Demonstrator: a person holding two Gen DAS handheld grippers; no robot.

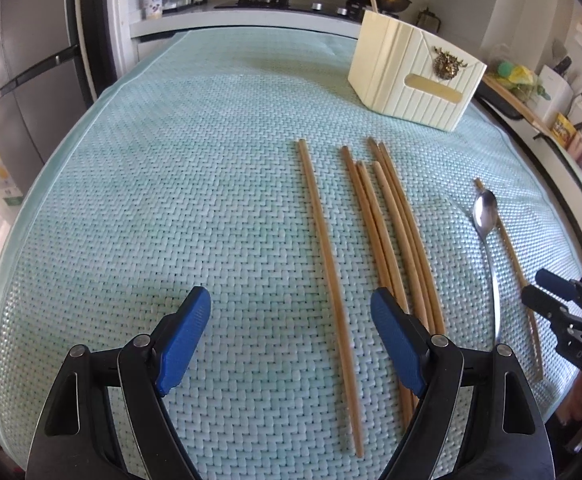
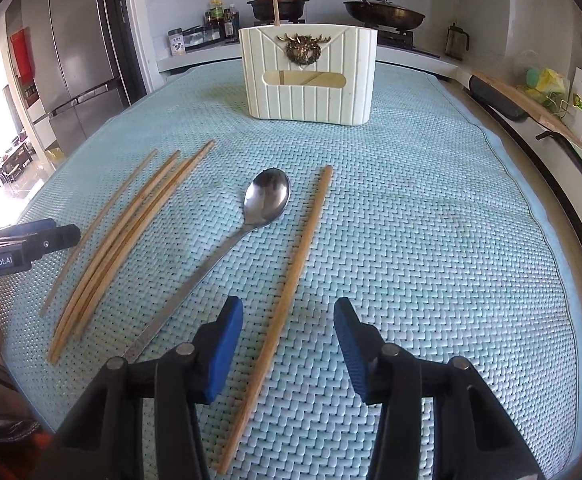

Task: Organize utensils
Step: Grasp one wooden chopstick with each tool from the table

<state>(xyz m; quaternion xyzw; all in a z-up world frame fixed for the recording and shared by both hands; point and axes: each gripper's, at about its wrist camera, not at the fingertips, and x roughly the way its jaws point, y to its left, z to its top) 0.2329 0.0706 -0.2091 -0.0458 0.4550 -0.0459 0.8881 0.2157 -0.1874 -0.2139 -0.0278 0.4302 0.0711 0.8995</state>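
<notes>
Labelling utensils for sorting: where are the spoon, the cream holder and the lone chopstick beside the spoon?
spoon [image 2: 267, 197]: right wrist view, on the bowl.
cream holder [image 2: 311, 100]: right wrist view, on its ribbed front wall.
lone chopstick [image 2: 297, 264]: right wrist view, on mid-shaft.

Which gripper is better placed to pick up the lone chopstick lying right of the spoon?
Right. The right gripper is open with that lone chopstick running between its fingers. The left gripper is open over a different chopstick, beyond the spoon and the bundle.
</notes>
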